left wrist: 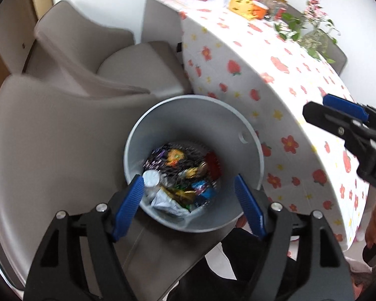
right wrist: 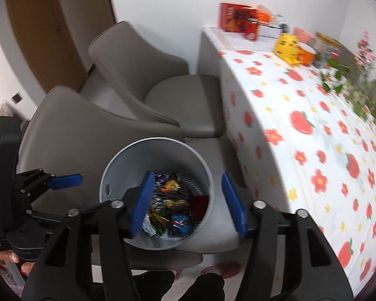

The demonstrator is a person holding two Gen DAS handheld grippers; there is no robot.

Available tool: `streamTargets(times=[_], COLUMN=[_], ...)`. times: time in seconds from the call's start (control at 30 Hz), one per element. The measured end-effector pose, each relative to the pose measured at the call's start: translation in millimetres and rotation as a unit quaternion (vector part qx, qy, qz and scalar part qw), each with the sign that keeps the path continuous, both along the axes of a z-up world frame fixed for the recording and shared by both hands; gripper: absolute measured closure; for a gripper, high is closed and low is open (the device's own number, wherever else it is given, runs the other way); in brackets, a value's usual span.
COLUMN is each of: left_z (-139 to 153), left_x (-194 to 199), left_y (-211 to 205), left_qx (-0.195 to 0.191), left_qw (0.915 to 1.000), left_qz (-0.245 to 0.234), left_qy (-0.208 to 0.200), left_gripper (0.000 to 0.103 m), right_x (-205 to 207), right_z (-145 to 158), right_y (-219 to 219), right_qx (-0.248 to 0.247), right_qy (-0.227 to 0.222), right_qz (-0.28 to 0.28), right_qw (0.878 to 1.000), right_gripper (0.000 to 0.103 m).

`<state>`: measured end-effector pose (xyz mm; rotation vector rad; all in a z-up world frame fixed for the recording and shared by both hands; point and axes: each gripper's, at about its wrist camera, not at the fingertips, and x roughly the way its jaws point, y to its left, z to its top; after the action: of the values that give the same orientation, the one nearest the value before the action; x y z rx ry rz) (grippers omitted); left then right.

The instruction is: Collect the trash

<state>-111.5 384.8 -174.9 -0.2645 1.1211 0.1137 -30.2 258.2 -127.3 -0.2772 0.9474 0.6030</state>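
Observation:
A grey round bin [left wrist: 195,115] stands on a grey chair seat and holds several colourful wrappers [left wrist: 183,173] and a crumpled white wrapper [left wrist: 166,202]. My left gripper [left wrist: 190,200] hovers above the bin's near rim, open and empty. In the right wrist view the same bin [right wrist: 127,165] sits below my right gripper [right wrist: 188,200], which is open and empty above the wrappers [right wrist: 173,205]. The right gripper also shows at the right edge of the left wrist view [left wrist: 338,115]. The left gripper shows at the left of the right wrist view [right wrist: 62,180].
Grey chairs [right wrist: 127,60] stand beside a table with a flowered cloth [right wrist: 313,125]. At the table's far end are red boxes [right wrist: 238,17], a yellow cat-shaped object [right wrist: 288,47] and a plant [right wrist: 358,85]. A wooden door [right wrist: 50,25] is at the left.

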Motion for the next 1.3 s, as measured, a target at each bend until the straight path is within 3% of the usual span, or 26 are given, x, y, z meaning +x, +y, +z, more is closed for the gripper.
streamTargets(times=[0.23, 0.4, 0.53, 0.63, 0.8, 0.93, 1.13, 1.3], left_z=[26, 41, 59, 76, 107, 128, 149, 162], left_x=[37, 60, 74, 85, 97, 100, 101, 105], left_y=[-57, -106, -145, -180, -236, -271, -306, -312], left_qx=[0.027, 0.036, 0.025, 0.028, 0.04, 0.043, 0.044, 0.033], left_qw=[0.9947, 0.9858, 0.9796, 0.9742, 0.9702, 0.9665, 0.9668, 0.9694], left_qz=[-0.094, -0.158, -0.192, -0.213, -0.222, -0.23, -0.222, -0.209], left_qy=[-0.031, -0.042, -0.055, -0.07, -0.089, -0.105, -0.119, -0.124], left_gripper=[0.021, 0.02, 0.02, 0.02, 0.019, 0.019, 0.016, 0.016], right_x=[2, -9, -18, -22, -27, -28, -24, -19], right_z=[25, 45, 59, 71, 93, 106, 113, 121], right_y=[-82, -150, -201, -237, -290, -323, -344, -351], right_qx=[0.011, 0.022, 0.02, 0.012, 0.009, 0.003, 0.0, 0.001], right_qy=[-0.018, -0.033, -0.051, -0.068, -0.08, -0.088, -0.09, -0.089], right_qz=[-0.121, -0.213, -0.281, -0.317, -0.352, -0.359, -0.34, -0.325], right_qw=[0.992, 0.976, 0.958, 0.946, 0.933, 0.929, 0.936, 0.941], right_gripper=[0.031, 0.027, 0.018, 0.017, 0.016, 0.014, 0.014, 0.014])
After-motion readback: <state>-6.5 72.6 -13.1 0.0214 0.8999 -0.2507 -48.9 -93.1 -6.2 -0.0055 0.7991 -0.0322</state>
